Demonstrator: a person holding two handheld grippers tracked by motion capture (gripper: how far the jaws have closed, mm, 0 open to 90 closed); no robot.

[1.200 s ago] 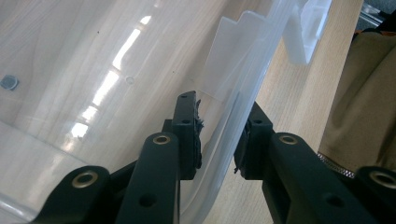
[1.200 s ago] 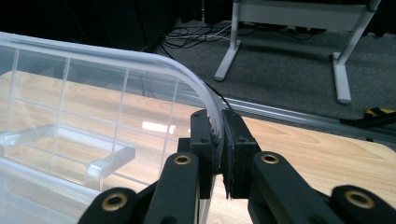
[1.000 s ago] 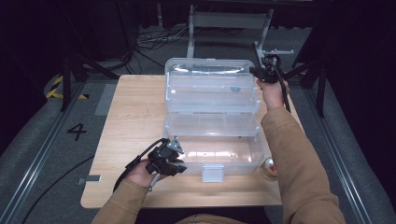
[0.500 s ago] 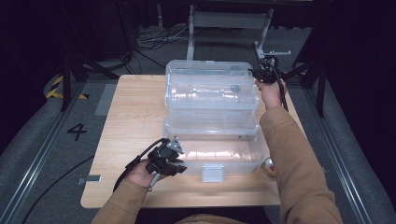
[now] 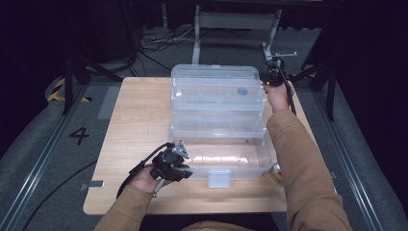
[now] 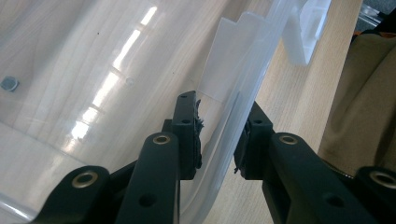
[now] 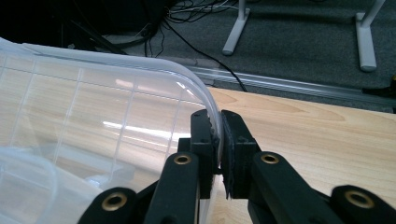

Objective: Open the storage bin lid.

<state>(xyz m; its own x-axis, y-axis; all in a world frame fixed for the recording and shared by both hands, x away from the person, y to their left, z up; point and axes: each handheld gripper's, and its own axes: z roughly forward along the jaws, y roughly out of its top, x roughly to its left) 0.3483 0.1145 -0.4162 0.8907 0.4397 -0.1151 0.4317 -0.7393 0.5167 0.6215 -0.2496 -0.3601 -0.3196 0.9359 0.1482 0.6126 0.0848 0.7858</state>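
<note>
While the lid [image 5: 217,91] stands raised over the box [image 5: 219,151], we are partway through closing a clear plastic box on the wooden counter [image 5: 130,120].

Nearest to us, our left tool [image 5: 179,167] sits at the box's front left corner. In the left gripper view its jaws straddle the box's clear front wall [image 6: 233,116], one inside and one outside. They stand a little apart, and we cannot tell for certain that the pads press on the plastic, so this reads as steadying the box more than gripping it. A white latch [image 5: 218,177] hangs at the middle of the front wall, not fastened. A small round thing [image 5: 275,172] lies on the counter just beside the box's right front corner; it is too blurred to name.

Farther off, our right tool [image 5: 273,77] is at the lid's far right corner. In the right gripper view its jaws are clamped together on the lid's thin rim [image 7: 214,122].

Judging from this, the lid is caught and tipped up on its rear hinge. Left to do: bring it down onto the box, seat it all round and snap the latch.
</note>
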